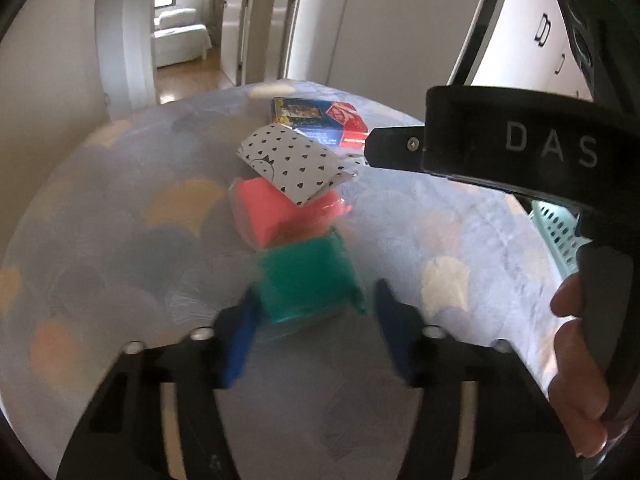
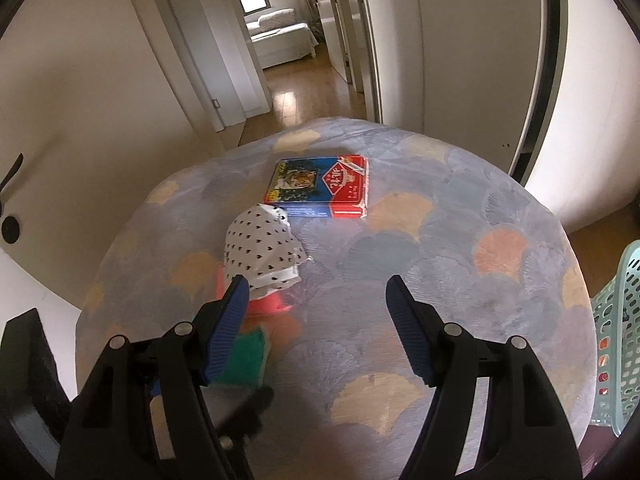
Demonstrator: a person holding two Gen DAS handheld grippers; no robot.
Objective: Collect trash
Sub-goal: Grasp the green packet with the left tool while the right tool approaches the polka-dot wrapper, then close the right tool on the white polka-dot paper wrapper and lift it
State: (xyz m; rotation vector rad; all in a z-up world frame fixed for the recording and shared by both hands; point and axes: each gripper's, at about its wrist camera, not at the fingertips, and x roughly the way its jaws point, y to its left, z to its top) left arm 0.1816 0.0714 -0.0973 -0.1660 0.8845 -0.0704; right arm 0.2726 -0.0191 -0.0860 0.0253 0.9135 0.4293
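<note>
A green block (image 1: 310, 280) lies on the round patterned table (image 1: 120, 220), between the blue fingertips of my open left gripper (image 1: 316, 320); touching or not I cannot tell. Behind it is a pink block (image 1: 276, 210) with a white heart-dotted paper (image 1: 292, 160) leaning on it, then a red and blue card box (image 1: 320, 120). My right gripper (image 2: 316, 320) is open and empty above the table. In its view I see the dotted paper (image 2: 262, 252), pink block (image 2: 264, 304), green block (image 2: 248, 356), card box (image 2: 320, 188) and the table (image 2: 440, 240).
A teal perforated basket (image 2: 616, 328) stands off the table's right edge and shows in the left wrist view (image 1: 560, 232). The right gripper's body (image 1: 520, 140) and the holding hand (image 1: 580, 360) fill the right of that view. A hallway lies beyond.
</note>
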